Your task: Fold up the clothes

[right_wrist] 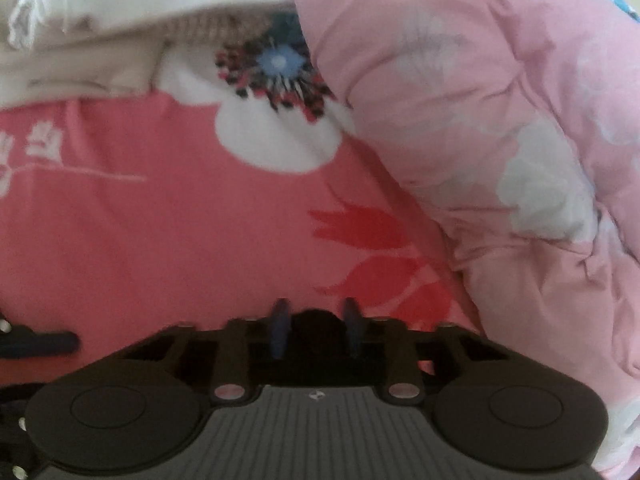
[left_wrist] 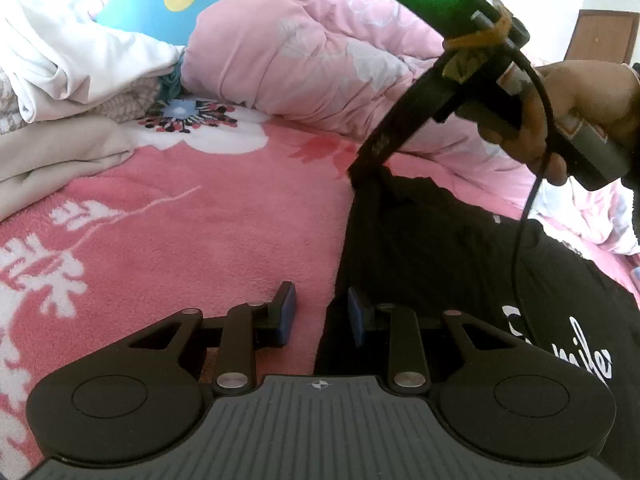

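Note:
A black garment with white lettering lies on the pink floral bedspread, at the right of the left wrist view. My left gripper is open low over its left edge, with the right pad above black cloth and the left pad above the bedspread. A hand holds my right gripper, whose tips pinch the garment's far corner and pull it up into a peak. In the right wrist view, a bunch of black cloth sits between the right gripper's blue pads.
A puffy pale pink quilt is heaped at the back and right. White and beige clothes are piled at the far left. A blue cushion with a yellow dot lies behind them. A cable hangs from the right gripper.

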